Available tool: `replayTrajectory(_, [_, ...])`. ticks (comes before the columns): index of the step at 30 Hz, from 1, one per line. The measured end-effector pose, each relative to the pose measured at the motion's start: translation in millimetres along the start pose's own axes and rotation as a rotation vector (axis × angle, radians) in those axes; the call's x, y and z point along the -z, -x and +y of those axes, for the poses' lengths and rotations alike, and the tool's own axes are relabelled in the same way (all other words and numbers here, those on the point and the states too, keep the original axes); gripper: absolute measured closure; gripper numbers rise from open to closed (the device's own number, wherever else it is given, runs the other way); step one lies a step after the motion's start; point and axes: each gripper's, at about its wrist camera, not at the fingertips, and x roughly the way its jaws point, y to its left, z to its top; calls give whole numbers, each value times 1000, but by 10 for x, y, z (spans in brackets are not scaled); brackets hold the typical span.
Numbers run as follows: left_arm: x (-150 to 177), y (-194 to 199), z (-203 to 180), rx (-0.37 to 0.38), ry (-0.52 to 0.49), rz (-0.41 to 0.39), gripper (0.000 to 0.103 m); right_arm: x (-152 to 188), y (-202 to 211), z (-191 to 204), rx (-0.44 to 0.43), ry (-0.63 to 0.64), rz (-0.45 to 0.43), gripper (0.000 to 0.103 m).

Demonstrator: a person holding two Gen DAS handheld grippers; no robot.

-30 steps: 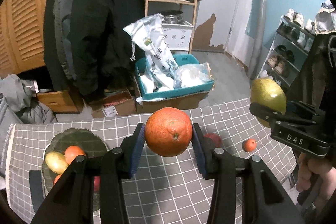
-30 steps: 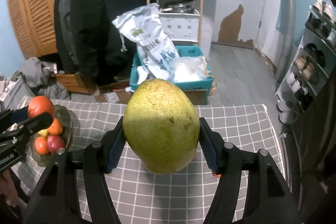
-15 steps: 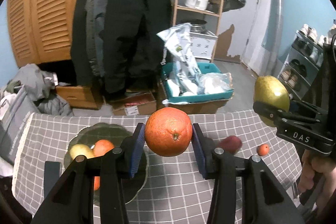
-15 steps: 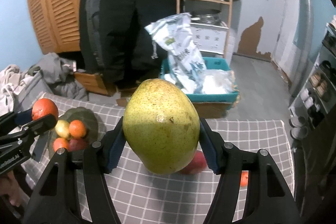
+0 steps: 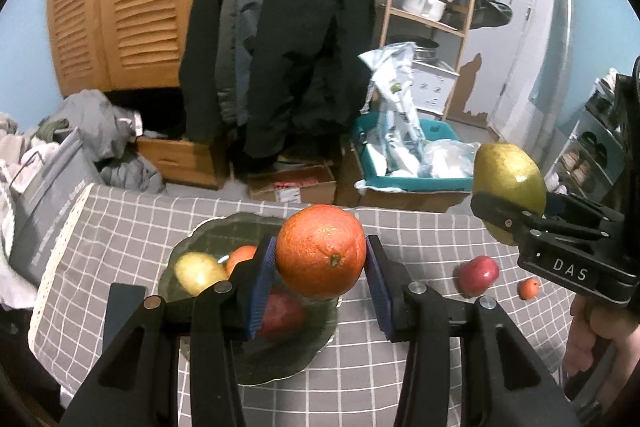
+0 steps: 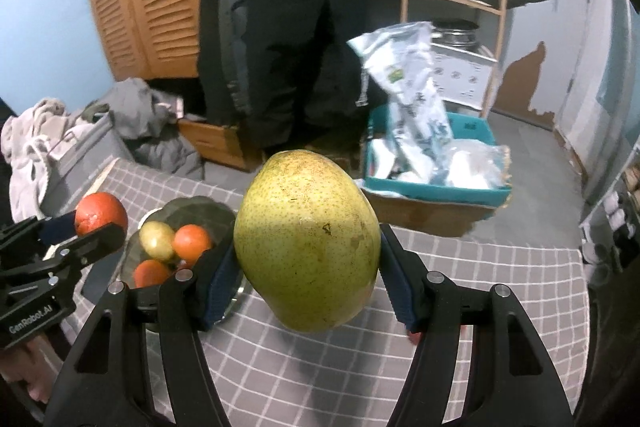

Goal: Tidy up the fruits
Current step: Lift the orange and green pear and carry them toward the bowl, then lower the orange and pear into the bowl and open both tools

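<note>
My left gripper (image 5: 320, 259) is shut on a large orange (image 5: 321, 251) and holds it above the dark glass plate (image 5: 256, 363). The plate holds a yellow fruit (image 5: 199, 273), a small orange (image 5: 240, 257) and a red fruit (image 5: 282, 315). My right gripper (image 6: 306, 247) is shut on a big green pear (image 6: 308, 247), held above the checked tablecloth to the right of the plate (image 6: 192, 207). In the left wrist view the pear (image 5: 508, 183) and right gripper (image 5: 516, 205) show at the right. A red apple (image 5: 478, 275) and a tiny orange (image 5: 528, 287) lie on the cloth.
The table has a grey checked cloth (image 5: 400, 379). Behind it stand hanging coats (image 5: 280, 27), a wooden shelf (image 5: 432, 7), a teal crate with bags (image 5: 404, 163), cardboard boxes and a pile of clothes (image 5: 80, 147). A shoe rack (image 5: 592, 147) is at the right.
Both grippers have moved left with their fruit. The large orange now hangs over the plate, and the pear is closer to the plate. Both grips are unchanged.
</note>
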Motion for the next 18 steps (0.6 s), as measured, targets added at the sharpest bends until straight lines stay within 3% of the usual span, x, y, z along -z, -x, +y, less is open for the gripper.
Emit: replayTrajectory(18, [278, -458, 713, -65, 115, 136, 58, 17, -733, 683, -105, 67, 108, 38])
